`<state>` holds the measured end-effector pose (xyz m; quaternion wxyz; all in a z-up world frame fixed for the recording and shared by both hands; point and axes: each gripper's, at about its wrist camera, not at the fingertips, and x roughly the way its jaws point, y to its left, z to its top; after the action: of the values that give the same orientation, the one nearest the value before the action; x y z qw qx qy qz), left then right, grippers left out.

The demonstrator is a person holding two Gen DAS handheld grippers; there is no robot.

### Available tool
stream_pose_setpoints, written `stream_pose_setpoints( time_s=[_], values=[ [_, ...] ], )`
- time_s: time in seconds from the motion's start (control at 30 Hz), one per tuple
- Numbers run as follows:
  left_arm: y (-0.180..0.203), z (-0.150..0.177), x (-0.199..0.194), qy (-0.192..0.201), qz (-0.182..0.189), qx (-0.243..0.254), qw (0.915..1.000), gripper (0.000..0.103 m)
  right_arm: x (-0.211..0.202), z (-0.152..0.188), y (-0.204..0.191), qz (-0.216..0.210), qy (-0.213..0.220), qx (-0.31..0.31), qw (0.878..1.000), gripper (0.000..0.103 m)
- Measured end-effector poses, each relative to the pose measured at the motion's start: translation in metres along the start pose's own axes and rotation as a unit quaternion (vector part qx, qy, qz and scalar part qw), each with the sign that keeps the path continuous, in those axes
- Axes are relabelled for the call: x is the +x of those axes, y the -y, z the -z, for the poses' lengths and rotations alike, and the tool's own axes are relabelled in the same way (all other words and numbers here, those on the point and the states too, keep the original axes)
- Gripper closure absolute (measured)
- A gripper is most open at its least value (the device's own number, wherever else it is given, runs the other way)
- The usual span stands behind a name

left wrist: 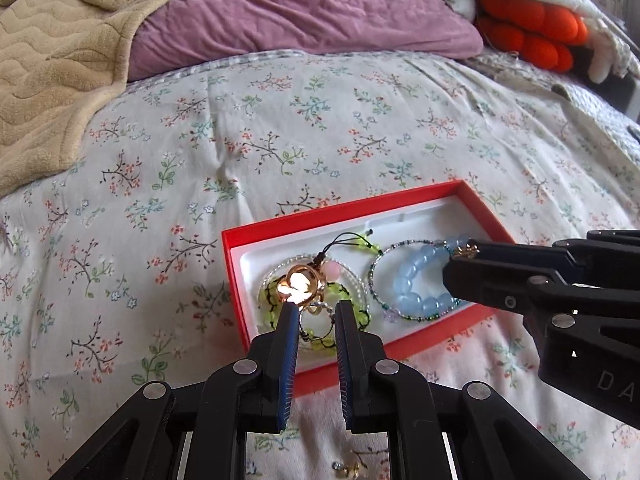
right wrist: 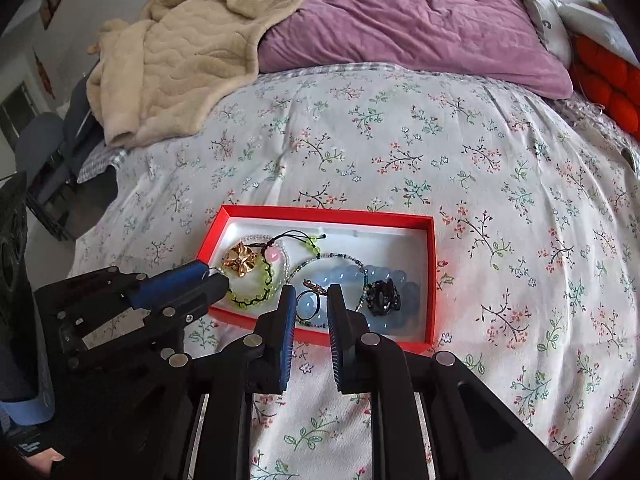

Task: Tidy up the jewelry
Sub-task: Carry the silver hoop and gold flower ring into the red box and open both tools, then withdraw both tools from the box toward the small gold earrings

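A red box (left wrist: 234,268) (right wrist: 434,280) with a white liner lies on the floral bedspread. It holds a gold flower brooch (left wrist: 298,286) (right wrist: 240,262), a green bead bracelet (left wrist: 320,344) (right wrist: 256,300), a blue bead bracelet (left wrist: 412,284) (right wrist: 344,276), a thin seed-bead bracelet (left wrist: 376,268) and a black flower clip (right wrist: 384,298). My left gripper (left wrist: 316,308) (right wrist: 216,274) is open over the box's left end, just by the brooch. My right gripper (right wrist: 312,294) (left wrist: 460,254) is open over the blue bracelet, with a small copper ring (right wrist: 314,286) between its fingertips.
A small gold earring (left wrist: 348,470) lies on the bedspread in front of the box. A beige blanket (right wrist: 180,60) and a purple pillow (right wrist: 420,16) lie at the far side. An orange plush (left wrist: 532,28) sits at the far right.
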<state>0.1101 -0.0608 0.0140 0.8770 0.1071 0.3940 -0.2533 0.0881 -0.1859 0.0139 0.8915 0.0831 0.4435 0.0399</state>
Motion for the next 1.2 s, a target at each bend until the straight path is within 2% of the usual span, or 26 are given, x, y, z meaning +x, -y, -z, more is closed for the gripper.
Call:
stream_pose_setpoints(
  time_s=[0.47, 0.53, 0.6, 0.63, 0.67, 0.8, 0.87, 0.97, 1.03, 1.2],
  values=[
    [-0.009, 0.000, 0.014, -0.010, 0.000, -0.004, 0.9999, 0.089, 0.016, -0.004, 0.008, -0.001, -0.003, 0.016, 1.000, 0.085],
    [-0.009, -0.001, 0.012, -0.009, 0.002, -0.004, 1.0000, 0.083, 0.014, -0.005, 0.009, -0.004, -0.002, 0.019, 1.000, 0.083],
    [-0.008, -0.002, 0.009, -0.007, 0.003, -0.004, 1.0000, 0.078, 0.011, -0.004, 0.009, -0.005, -0.001, 0.019, 1.000, 0.072],
    [-0.008, -0.001, 0.006, -0.006, 0.003, -0.005, 1.0000, 0.075, 0.009, -0.003, 0.009, -0.006, 0.000, 0.020, 1.000, 0.063],
    [-0.008, -0.001, 0.004, -0.005, 0.004, -0.005, 1.0000, 0.074, 0.006, -0.002, 0.010, -0.007, 0.003, 0.022, 1.000, 0.057],
    [-0.007, 0.001, -0.003, -0.005, 0.003, -0.001, 1.0000, 0.066, -0.005, 0.000, 0.011, -0.005, 0.010, 0.020, 1.000, 0.057],
    [-0.007, 0.003, -0.007, -0.005, 0.002, 0.002, 1.0000, 0.059, -0.010, 0.002, 0.013, -0.001, 0.012, 0.019, 1.000, 0.057],
    [-0.006, 0.006, -0.015, -0.006, 0.002, 0.004, 1.0000, 0.043, -0.017, 0.006, 0.017, 0.006, 0.011, 0.017, 1.000, 0.055],
    [-0.006, 0.009, -0.019, -0.011, 0.007, 0.002, 0.9999, 0.026, -0.021, 0.010, 0.019, 0.012, 0.009, 0.015, 1.000, 0.050],
    [-0.004, 0.017, -0.030, -0.019, 0.002, 0.000, 0.9998, 0.010, -0.030, 0.022, 0.024, 0.028, 0.003, 0.011, 1.000, 0.038]
  ],
)
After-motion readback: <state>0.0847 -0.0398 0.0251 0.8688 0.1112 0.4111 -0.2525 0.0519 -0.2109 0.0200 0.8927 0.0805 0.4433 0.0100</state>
